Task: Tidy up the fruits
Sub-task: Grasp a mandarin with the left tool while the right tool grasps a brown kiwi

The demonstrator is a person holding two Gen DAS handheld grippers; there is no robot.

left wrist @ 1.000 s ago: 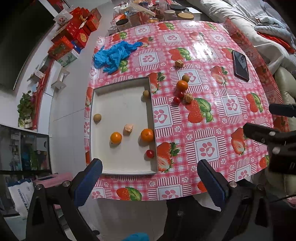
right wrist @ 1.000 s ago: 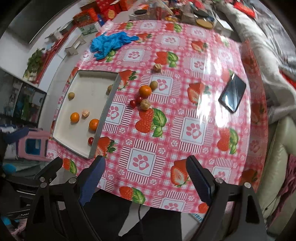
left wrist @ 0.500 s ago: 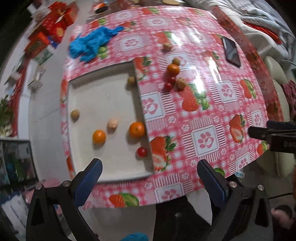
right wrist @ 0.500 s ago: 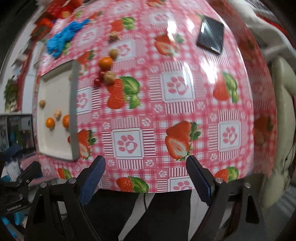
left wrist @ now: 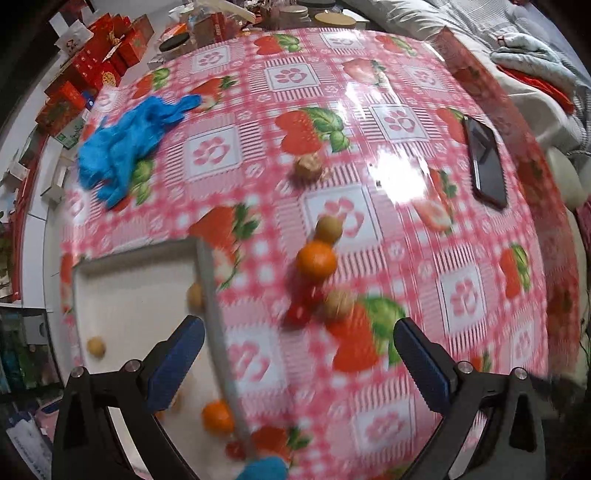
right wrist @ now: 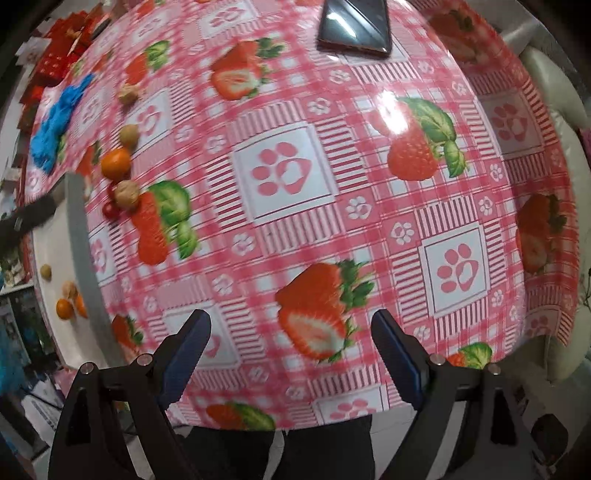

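Left wrist view: left fingers [left wrist: 295,363] spread wide, empty, low in frame.
Orange [left wrist: 317,260]: centre, on counter [left wrist: 461,236], right of tray [left wrist: 129,288].
Right fingers [right wrist: 291,356]: wide apart, holding nothing.

A cluttered living room around a table under a glossy pink cloth

The table [left wrist: 369,122] wears a pink-and-white checked oilcloth [right wrist: 332,229] printed with strawberries and paw marks, and bright glare from a light overhead sits on it near the right edge. Beyond the far-left corner red gift boxes [left wrist: 99,62] are stacked against a pale floor [left wrist: 40,206]. Jars and round lids [left wrist: 325,14] crowd the far edge. Along the right edge runs a cream sofa [right wrist: 554,96] with a grey blanket [left wrist: 535,62] heaped on it. A dark shelf unit [left wrist: 22,350] stands off the near-left corner, blurred.
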